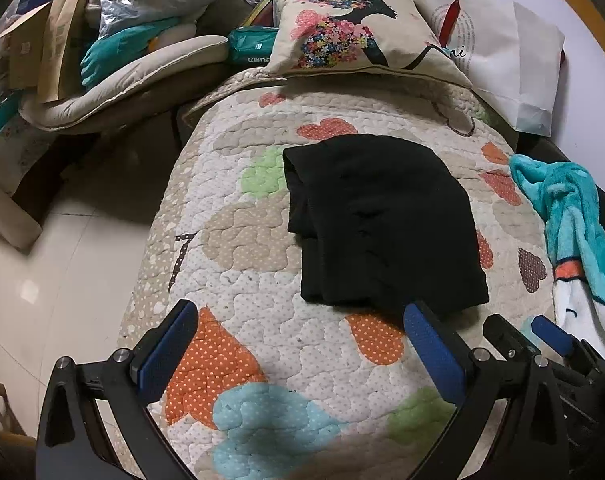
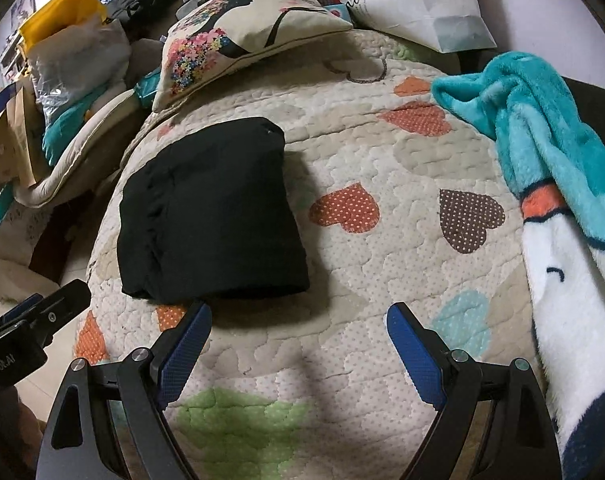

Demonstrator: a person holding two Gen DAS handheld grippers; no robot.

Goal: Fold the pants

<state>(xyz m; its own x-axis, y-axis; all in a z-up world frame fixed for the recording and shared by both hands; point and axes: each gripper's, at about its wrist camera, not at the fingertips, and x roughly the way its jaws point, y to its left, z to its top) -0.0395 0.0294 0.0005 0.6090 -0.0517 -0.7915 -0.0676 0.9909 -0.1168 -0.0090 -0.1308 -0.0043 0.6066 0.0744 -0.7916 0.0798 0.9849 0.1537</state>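
The black pants [image 1: 382,224] lie folded into a compact rectangle on the quilted heart-patterned cover [image 1: 262,264]. In the right wrist view they [image 2: 210,216] sit left of centre on the cover [image 2: 382,264]. My left gripper [image 1: 302,320] is open and empty, hovering just short of the pants' near edge. My right gripper [image 2: 298,320] is open and empty, near the pants' near right corner, not touching them. The right gripper also shows at the lower right of the left wrist view [image 1: 518,330].
A floral pillow [image 1: 358,36] and a white paper bag [image 1: 514,60] lie at the far end. A teal and white fleece blanket [image 2: 550,184] drapes along the right side. Bags and cushions [image 1: 102,40] pile up at the left; tiled floor [image 1: 62,272] lies below.
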